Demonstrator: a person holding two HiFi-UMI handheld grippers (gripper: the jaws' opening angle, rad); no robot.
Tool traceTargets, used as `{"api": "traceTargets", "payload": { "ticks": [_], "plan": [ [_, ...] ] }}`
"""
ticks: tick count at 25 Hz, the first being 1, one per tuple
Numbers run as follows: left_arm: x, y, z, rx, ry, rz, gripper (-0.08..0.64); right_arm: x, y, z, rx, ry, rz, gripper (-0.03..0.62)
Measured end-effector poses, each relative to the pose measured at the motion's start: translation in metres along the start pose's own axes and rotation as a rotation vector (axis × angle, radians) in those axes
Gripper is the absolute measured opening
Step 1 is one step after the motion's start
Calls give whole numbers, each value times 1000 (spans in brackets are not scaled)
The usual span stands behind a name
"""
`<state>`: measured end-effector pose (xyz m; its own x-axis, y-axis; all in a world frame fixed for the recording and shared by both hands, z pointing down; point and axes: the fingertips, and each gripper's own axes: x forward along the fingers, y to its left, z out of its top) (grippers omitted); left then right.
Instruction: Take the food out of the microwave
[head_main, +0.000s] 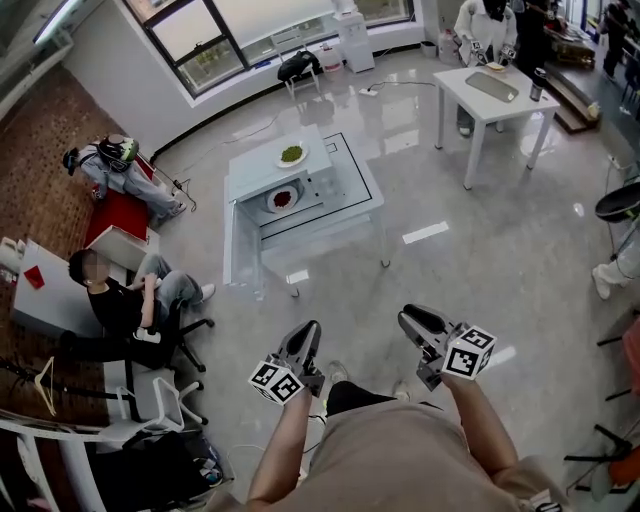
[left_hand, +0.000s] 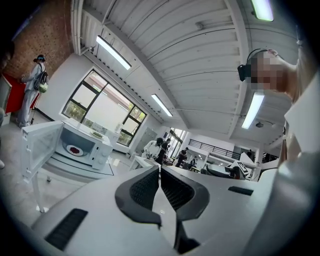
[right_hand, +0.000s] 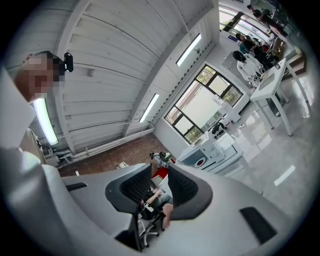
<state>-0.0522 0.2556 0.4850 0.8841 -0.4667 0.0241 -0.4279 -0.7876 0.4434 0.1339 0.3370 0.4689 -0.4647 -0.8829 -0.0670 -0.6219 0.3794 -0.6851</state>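
Observation:
A white microwave (head_main: 300, 185) stands on a low white table (head_main: 370, 205) in the middle of the room, its door (head_main: 232, 240) swung open to the left. Inside lies a plate of red food (head_main: 283, 199); a plate of green food (head_main: 291, 154) rests on top. Both grippers are held level near my body, far from the microwave. My left gripper (head_main: 308, 328) has its pads together with nothing in them. My right gripper (head_main: 412, 318) is open and empty. The left gripper view shows the microwave (left_hand: 82, 145) and red food (left_hand: 74, 149) at a distance, as does the right gripper view with the microwave (right_hand: 210, 154).
A person sits in an office chair (head_main: 125, 305) at the left beside a white desk (head_main: 45, 295). Another person (head_main: 120, 165) stands by a red cabinet (head_main: 120, 215). A taller white table (head_main: 495, 95) stands at the back right with people beyond it. Glossy floor lies between me and the microwave.

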Motion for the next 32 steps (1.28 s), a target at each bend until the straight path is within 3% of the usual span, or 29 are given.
{"api": "traceTargets", "payload": {
  "ticks": [5, 16, 23, 32],
  "plan": [
    [0, 30, 9, -15, 0, 18, 6, 35, -5, -7, 22, 20, 17, 121],
    [28, 144, 59, -43, -12, 47, 8, 147, -39, -1, 68, 63, -68, 124],
    [52, 222, 106, -42, -51, 11, 8, 239, -60, 7, 51, 77, -129, 124],
    [73, 283, 148, -12, -43, -46, 8, 334, -77, 11, 25, 67, -179, 124]
  ]
}}
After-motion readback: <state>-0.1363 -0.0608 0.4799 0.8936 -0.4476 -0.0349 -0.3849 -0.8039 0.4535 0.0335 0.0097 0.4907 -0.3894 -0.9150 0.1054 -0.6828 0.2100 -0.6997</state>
